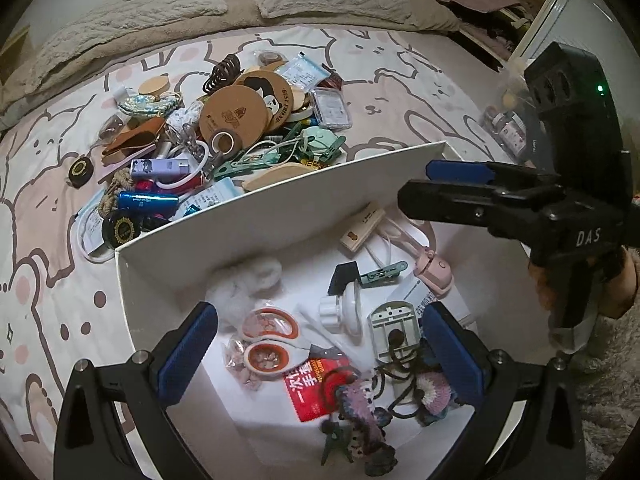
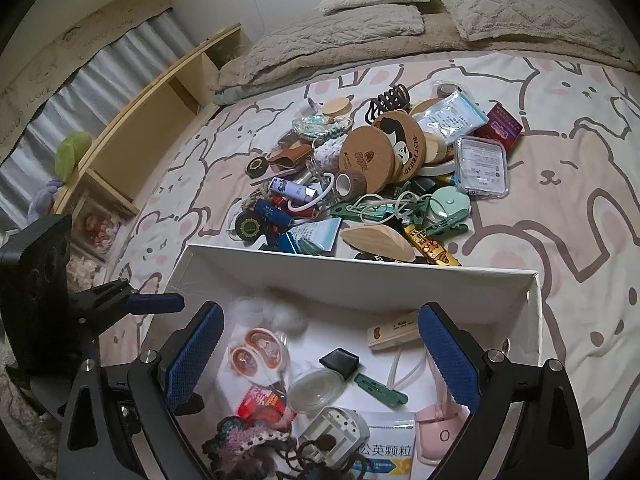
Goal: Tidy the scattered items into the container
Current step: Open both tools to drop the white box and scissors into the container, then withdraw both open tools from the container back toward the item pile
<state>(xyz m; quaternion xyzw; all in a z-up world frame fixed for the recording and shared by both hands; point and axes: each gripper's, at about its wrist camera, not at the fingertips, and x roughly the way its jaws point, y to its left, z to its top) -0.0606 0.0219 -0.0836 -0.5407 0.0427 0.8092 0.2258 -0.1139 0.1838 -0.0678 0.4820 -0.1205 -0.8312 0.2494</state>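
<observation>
Both units over white box (image 2: 400,276): left gripper (image 1: 320,360) and right gripper (image 2: 320,356) w/ jaws wide apart, nothing held. Box partly filled; scattered pile (image 2: 380,168) on bedsheet just beyond far wall, approx 12 o'clock in right view. Judged: cork coasters (image 2: 372,152) light, stiff, pinch at rim; clear plastic case (image 2: 482,166) slick, grip across edges; white cable (image 2: 384,204) limp, may snag neighbours

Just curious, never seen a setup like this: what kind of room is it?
Most likely a bedroom: the clutter and white cardboard box sit on a bed with a pink bunny-print sheet, fluffy beige pillows at its head, and a wooden bedside shelf.
</observation>
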